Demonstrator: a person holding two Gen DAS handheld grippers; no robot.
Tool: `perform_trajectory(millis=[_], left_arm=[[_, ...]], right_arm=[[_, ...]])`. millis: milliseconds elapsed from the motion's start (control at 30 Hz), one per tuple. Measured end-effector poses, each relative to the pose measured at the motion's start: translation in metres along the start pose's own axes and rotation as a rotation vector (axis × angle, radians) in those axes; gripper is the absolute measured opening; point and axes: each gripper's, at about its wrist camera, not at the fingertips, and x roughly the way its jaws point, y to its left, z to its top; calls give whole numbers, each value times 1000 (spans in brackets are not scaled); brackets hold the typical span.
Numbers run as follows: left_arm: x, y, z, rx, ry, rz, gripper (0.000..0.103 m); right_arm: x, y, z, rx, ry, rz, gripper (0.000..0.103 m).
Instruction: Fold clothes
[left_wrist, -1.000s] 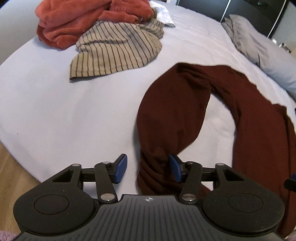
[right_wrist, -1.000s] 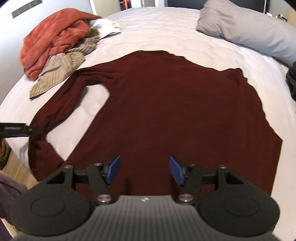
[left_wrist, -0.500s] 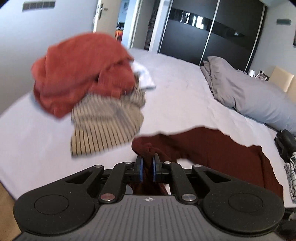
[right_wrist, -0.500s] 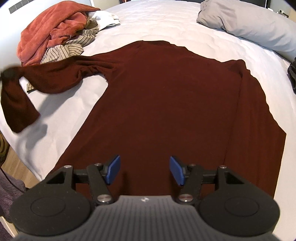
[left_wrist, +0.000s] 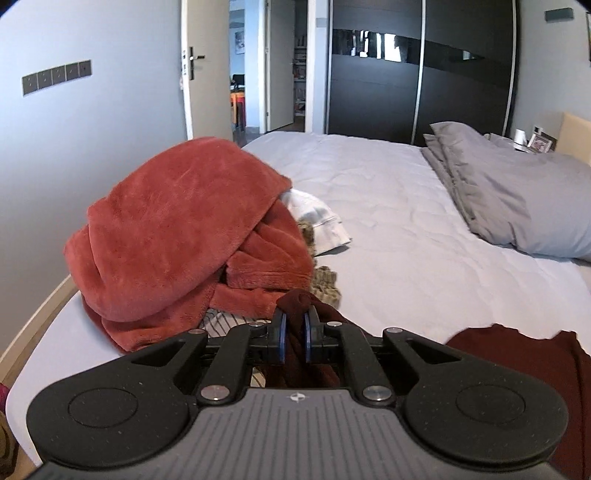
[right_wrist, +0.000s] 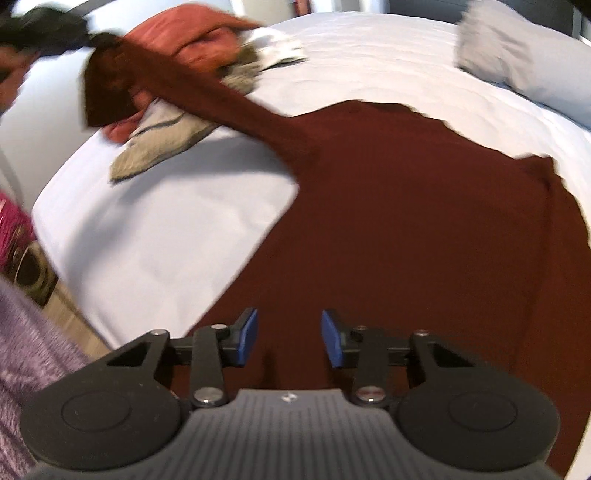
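Note:
A dark maroon long-sleeved top (right_wrist: 424, 229) lies spread flat on the white bed (right_wrist: 166, 221). My left gripper (left_wrist: 294, 338) is shut on the end of its left sleeve (left_wrist: 299, 306) and holds it lifted above the bed; in the right wrist view the sleeve (right_wrist: 207, 92) stretches up and left to that gripper (right_wrist: 48, 26). My right gripper (right_wrist: 289, 338) is open and empty, hovering just over the top's lower hem area.
A pile of an orange fleece (left_wrist: 184, 229), a striped beige garment (right_wrist: 166, 144) and a white cloth (left_wrist: 317, 218) sits at the bed's left corner. Grey pillows (left_wrist: 517, 195) lie at the right. The bed's edge and floor (right_wrist: 74, 314) are at the left.
My left gripper closed on the sleeve end and lifted it up and away to the left, pulling the sleeve straight. My right gripper stayed open over the top's body.

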Motion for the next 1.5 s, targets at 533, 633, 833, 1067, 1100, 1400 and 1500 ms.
perform_trajectory(millis=[533, 633, 833, 1067, 1100, 1400, 1500], left_arm=[[65, 47, -24, -6, 86, 82, 6], [67, 42, -29, 40, 94, 72, 6], [65, 35, -31, 63, 95, 45, 6], [55, 38, -29, 33, 78, 16, 7], [54, 38, -30, 32, 78, 14, 7], [54, 37, -34, 33, 87, 12, 7], [53, 36, -34, 29, 86, 7, 7]], right_arm=[[26, 13, -31, -164, 238, -89, 32], [13, 32, -33, -209, 171, -107, 33], [0, 102, -44, -419, 71, -47, 32], [31, 142, -59, -664, 125, -170, 24], [36, 145, -61, -677, 126, -196, 23], [43, 162, -64, -787, 46, -292, 23], [47, 172, -69, -896, 14, -317, 23]])
